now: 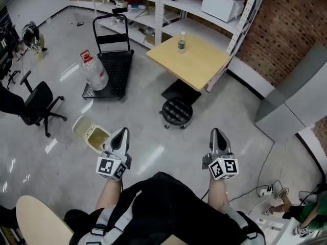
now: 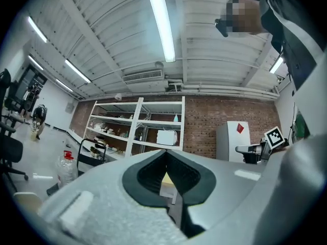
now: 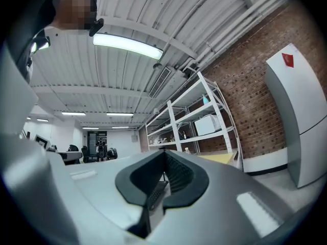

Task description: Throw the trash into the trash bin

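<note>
A: Landmark logged: yellow table (image 1: 191, 60), mid-floor in the head view. Anything on it?

B: Just 1 bottle (image 1: 181, 42), upright, near the table's far edge. Label too small to read.

A: And the trash bin (image 1: 91, 133)?

B: On the floor, near-left of the table, well apart from the bottle. Cream, lid tipped open.

A: Left gripper (image 1: 122, 132)?

B: On the near side of the table, pointing toward it, seen just right of the bin in the head view. Jaws clenched tip to tip, nothing between.

A: Right gripper (image 1: 216, 132)?

B: Also on the near side of the table, level with the left one and well apart from it. Jaws closed tight, empty.

A: Any writing?

B: None legible.
- Black-and-white square markers on the 2 gripper cubes.
- Red diamond sticker (image 3: 288, 60) on the grey fridge (image 3: 301, 121), right of the table.
- Red cap and red tag on the water jug (image 1: 94, 71), print unreadable.

A: Surroundings?

B: As follows.
- Black stool (image 1: 177, 111) just in front of the table.
- Black cart (image 1: 113, 65) left of the table, jug at its left edge.
- White shelving (image 1: 163, 4) behind the table, white microwave (image 1: 220, 5) on it.
- Black office chair (image 1: 38, 103) far left of the table.
</note>
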`<state>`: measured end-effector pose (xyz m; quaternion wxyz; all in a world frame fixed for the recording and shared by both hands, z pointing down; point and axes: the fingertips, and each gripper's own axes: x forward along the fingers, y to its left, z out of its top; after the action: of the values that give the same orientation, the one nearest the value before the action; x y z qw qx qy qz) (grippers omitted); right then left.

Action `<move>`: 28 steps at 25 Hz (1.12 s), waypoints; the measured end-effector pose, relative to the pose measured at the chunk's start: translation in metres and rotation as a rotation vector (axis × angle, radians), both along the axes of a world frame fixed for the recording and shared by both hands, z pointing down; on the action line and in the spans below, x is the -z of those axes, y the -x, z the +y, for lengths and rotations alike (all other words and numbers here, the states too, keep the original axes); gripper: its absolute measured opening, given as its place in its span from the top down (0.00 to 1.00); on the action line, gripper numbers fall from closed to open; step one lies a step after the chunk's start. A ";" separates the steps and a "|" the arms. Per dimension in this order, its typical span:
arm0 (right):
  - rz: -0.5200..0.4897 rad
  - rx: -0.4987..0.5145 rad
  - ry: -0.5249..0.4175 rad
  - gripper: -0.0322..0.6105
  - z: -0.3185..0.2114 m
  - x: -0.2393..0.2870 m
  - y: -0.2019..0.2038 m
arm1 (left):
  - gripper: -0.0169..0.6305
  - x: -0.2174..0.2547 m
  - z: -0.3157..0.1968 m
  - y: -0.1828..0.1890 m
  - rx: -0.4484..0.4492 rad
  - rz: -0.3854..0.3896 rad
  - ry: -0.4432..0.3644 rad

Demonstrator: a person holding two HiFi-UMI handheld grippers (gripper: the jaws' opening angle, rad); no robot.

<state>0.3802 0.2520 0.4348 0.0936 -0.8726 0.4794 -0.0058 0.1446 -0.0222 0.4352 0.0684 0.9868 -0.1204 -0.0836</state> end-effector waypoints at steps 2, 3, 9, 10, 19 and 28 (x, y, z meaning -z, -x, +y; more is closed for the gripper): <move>-0.011 -0.021 -0.001 0.95 0.016 -0.002 -0.020 | 0.97 0.004 0.012 -0.027 -0.019 -0.008 0.001; -0.013 -0.031 0.001 0.95 0.024 -0.003 -0.029 | 0.97 0.006 0.018 -0.040 -0.029 -0.007 -0.001; -0.021 -0.101 0.015 0.95 0.067 -0.019 -0.070 | 0.97 -0.005 0.054 -0.102 -0.128 -0.015 0.031; -0.039 -0.115 0.014 0.95 0.073 -0.024 -0.077 | 0.97 -0.005 0.057 -0.111 -0.148 -0.027 0.023; -0.086 -0.168 0.052 0.95 0.076 -0.043 -0.105 | 0.97 -0.018 0.039 -0.162 -0.166 -0.047 0.062; -0.057 -0.193 0.076 0.95 0.024 -0.032 -0.150 | 0.97 -0.019 -0.019 -0.238 -0.219 -0.024 0.058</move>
<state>0.5305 0.2756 0.4663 0.0740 -0.9171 0.3897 -0.0398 0.3823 -0.0407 0.4545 0.1042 0.9926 -0.0149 -0.0601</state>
